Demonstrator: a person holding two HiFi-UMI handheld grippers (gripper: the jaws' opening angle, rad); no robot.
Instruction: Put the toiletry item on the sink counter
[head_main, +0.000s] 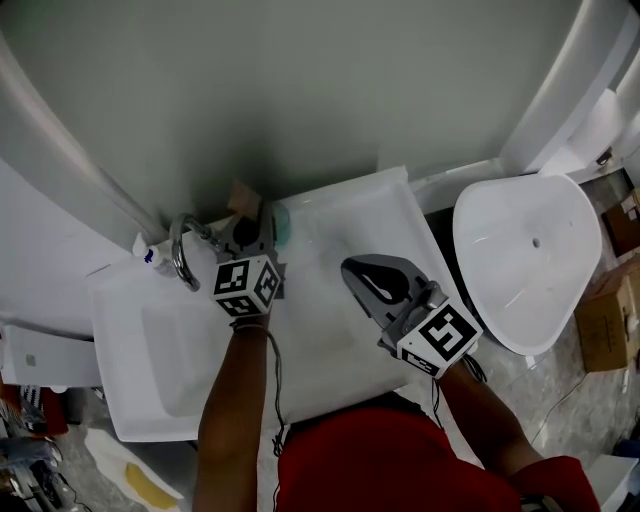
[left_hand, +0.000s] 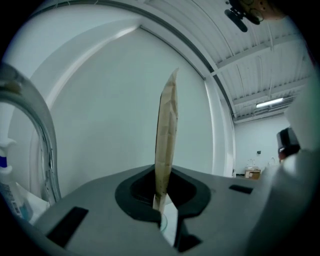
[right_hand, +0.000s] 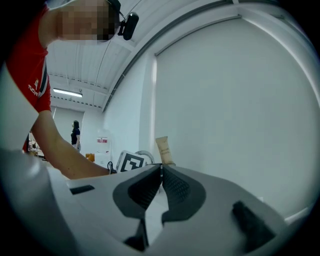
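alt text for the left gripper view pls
A thin tan tube, seen edge-on and upright, is clamped in the left gripper against a pale wall. A curved chrome faucet and a white bottle show at the left edge.

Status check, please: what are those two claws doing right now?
Left gripper shut on beige tube, beside faucet. Right gripper shut, empty. Faucet close; mind it.

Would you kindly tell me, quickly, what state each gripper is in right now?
Left gripper: shut on the beige tube.
Right gripper: shut, with nothing between its jaws.
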